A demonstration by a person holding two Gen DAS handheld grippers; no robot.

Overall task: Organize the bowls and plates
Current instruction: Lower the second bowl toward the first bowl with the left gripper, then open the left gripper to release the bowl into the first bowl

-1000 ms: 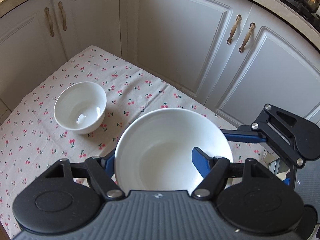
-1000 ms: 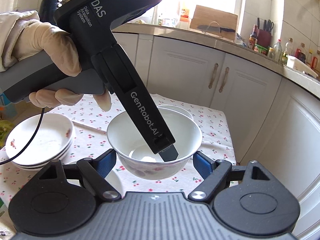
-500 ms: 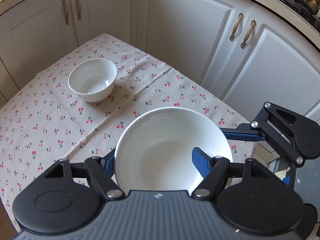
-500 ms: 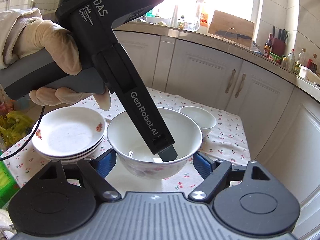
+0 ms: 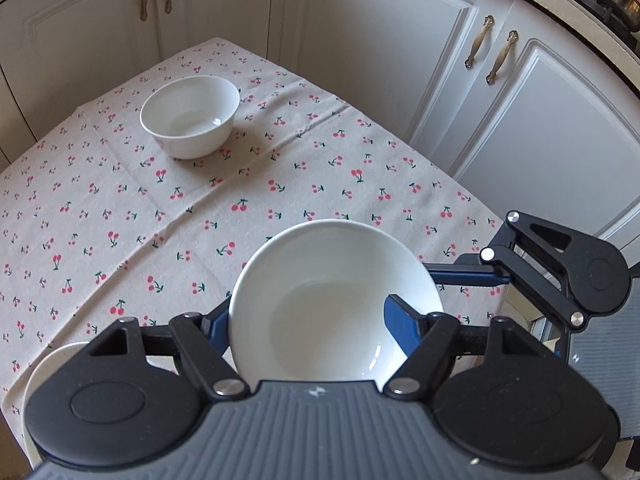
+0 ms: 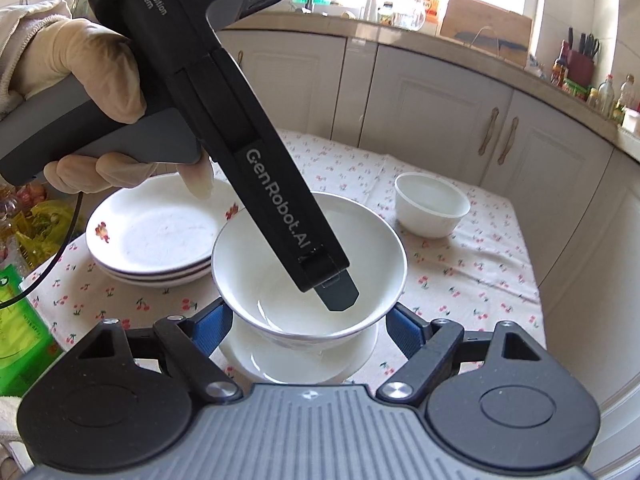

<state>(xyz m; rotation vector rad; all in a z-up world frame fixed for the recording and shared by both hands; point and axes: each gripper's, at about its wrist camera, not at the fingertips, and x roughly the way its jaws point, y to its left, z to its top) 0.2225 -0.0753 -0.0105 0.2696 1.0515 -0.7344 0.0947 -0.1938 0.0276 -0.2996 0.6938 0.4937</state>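
A large bowl (image 6: 308, 264) is held by its rim in the left gripper (image 6: 332, 280), one finger inside and one outside, above the table's (image 5: 280, 168) near edge. The right gripper (image 6: 308, 328) flanks it, jaws half open, nothing pinched. Directly below, another bowl (image 6: 300, 360) waits. A small bowl (image 5: 190, 116) sits near the far corner; plates (image 6: 152, 236) are stacked at the left edge. For clean nesting, the bowl should be lowered level and centred, and released only once seated.
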